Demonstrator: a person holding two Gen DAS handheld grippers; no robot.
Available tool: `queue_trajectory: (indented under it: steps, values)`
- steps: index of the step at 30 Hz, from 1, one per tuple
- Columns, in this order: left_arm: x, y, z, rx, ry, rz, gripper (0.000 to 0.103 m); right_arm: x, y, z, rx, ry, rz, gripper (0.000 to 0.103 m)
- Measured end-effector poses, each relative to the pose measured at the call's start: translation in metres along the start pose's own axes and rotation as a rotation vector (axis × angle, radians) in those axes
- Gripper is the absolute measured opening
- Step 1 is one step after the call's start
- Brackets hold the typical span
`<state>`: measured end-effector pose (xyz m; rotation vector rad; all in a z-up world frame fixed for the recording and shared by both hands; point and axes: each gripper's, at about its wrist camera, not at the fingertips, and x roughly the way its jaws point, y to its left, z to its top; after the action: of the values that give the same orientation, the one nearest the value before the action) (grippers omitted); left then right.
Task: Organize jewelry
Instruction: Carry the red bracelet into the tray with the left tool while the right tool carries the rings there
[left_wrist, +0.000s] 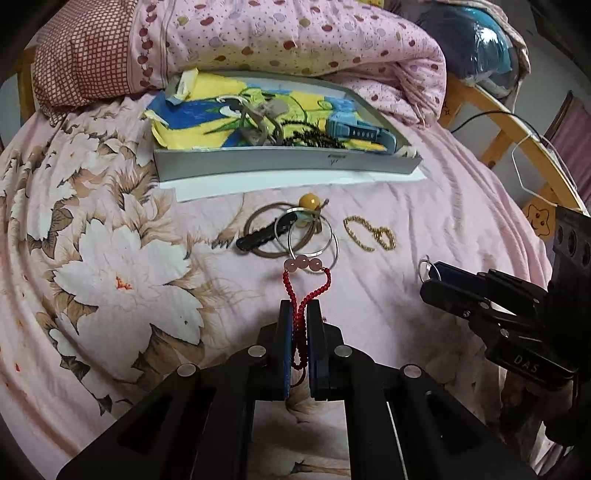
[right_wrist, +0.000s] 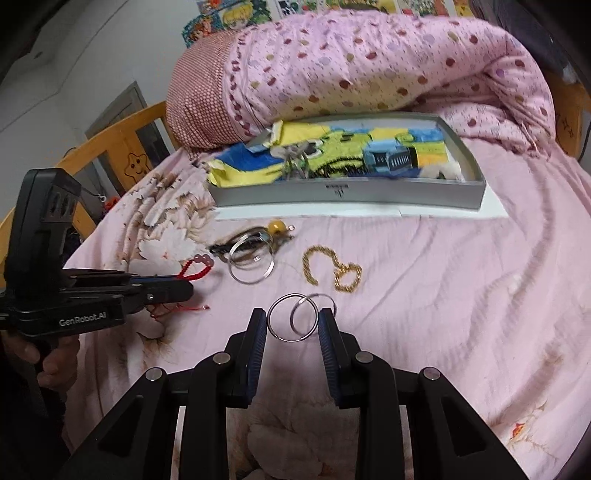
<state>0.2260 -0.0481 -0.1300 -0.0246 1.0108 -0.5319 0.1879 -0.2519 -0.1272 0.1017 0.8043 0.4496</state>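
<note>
Left gripper (left_wrist: 299, 308) clamped on red beaded bracelet (left_wrist: 306, 284); its long axis runs forward along the fingers, pink beads at the far end, toward the gray tray (left_wrist: 284, 164). Right gripper (right_wrist: 293, 321) spread apart around two silver rings (right_wrist: 301, 317) on the bedsheet (right_wrist: 443, 295); gold chain (right_wrist: 332, 271) just beyond.

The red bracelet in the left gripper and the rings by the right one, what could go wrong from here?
1. The left gripper pinches only the cord end of the red bracelet; the bead end could snag the silver hoops in the pile.
2. The right gripper is open around two linked silver rings; closing may catch one and leave the other dangling.
3. The grey tray is cluttered, so added pieces may tangle.
</note>
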Motion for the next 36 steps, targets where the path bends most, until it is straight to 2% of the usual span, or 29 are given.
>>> queue_trajectory:
  steps: [5, 11, 15, 21, 28, 36]
  values:
    - [-0.014, -0.001, 0.004, -0.010, -0.085, 0.031, 0.005, -0.004, 0.004, 0.008, -0.013, -0.027, 0.008, 0.027]
    - [-0.023, 0.004, 0.018, -0.024, -0.143, 0.066, 0.005, -0.004, 0.010, 0.028, -0.067, -0.044, 0.010, 0.027]
    - [-0.027, 0.014, 0.039, -0.054, -0.167, 0.059, 0.005, 0.000, 0.013, 0.052, -0.134, -0.054, 0.012, 0.027]
    - [-0.017, 0.028, 0.084, -0.027, -0.203, 0.096, 0.005, 0.016, 0.009, 0.098, -0.219, -0.070, 0.003, 0.027]
    - [0.010, 0.046, 0.115, -0.039, -0.186, 0.120, 0.005, 0.051, -0.003, 0.132, -0.243, -0.049, -0.015, 0.027]
    - [0.052, 0.070, 0.133, -0.104, -0.080, 0.122, 0.005, 0.092, -0.040, 0.134, -0.109, 0.026, -0.027, 0.027]
